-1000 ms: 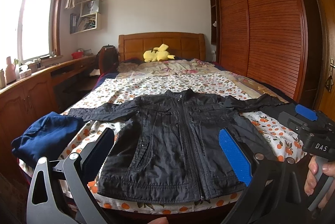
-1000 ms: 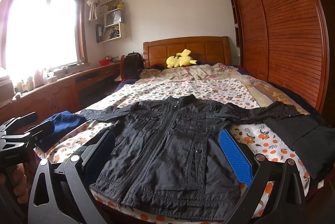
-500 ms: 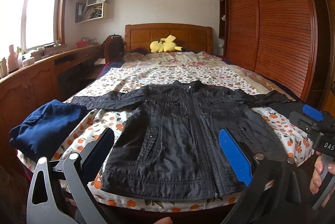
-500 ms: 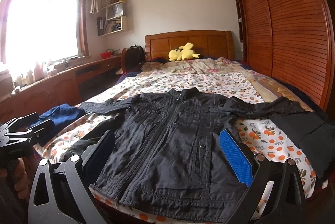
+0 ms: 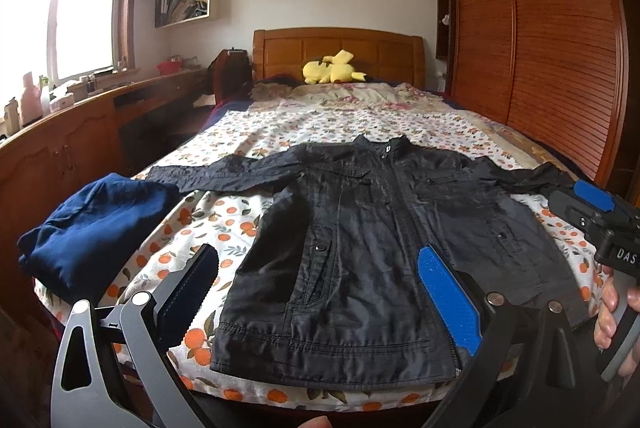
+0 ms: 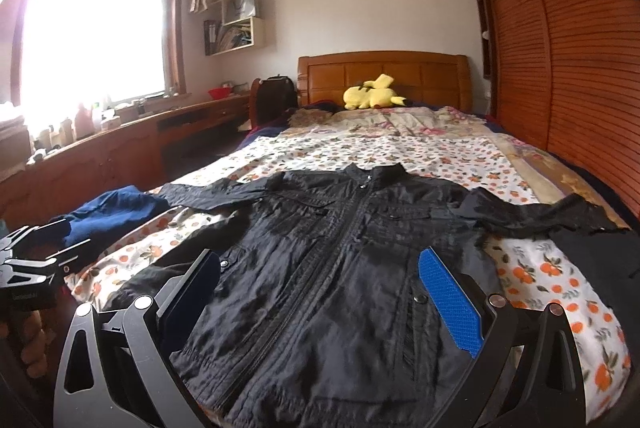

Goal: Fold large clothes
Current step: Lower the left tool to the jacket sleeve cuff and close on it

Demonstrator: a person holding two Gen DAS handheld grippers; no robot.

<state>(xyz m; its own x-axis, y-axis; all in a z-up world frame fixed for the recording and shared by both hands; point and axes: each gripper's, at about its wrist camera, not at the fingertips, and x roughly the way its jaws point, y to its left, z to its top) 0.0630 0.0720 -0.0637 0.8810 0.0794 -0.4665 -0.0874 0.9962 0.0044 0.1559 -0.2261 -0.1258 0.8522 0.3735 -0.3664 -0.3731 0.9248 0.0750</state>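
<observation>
Both wrist cameras are looking from the foot of the bed (image 5: 340, 132) toward the headboard (image 5: 338, 54), each peering low between its own gripper's spread fingers. The left view is sitting close over the hem of the black jacket (image 5: 372, 248), slightly left of centre; the right view is hovering nearer the jacket's right half. Both are sharing the jacket, the yellow plush toy (image 6: 372, 96) and the wardrobe doors (image 6: 560, 40).

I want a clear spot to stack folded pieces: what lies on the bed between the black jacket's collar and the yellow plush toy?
Only bedding: the orange-print sheet beyond the black jacket, then a floral quilt reaching the yellow plush toy. Both wrist views show it.
</observation>
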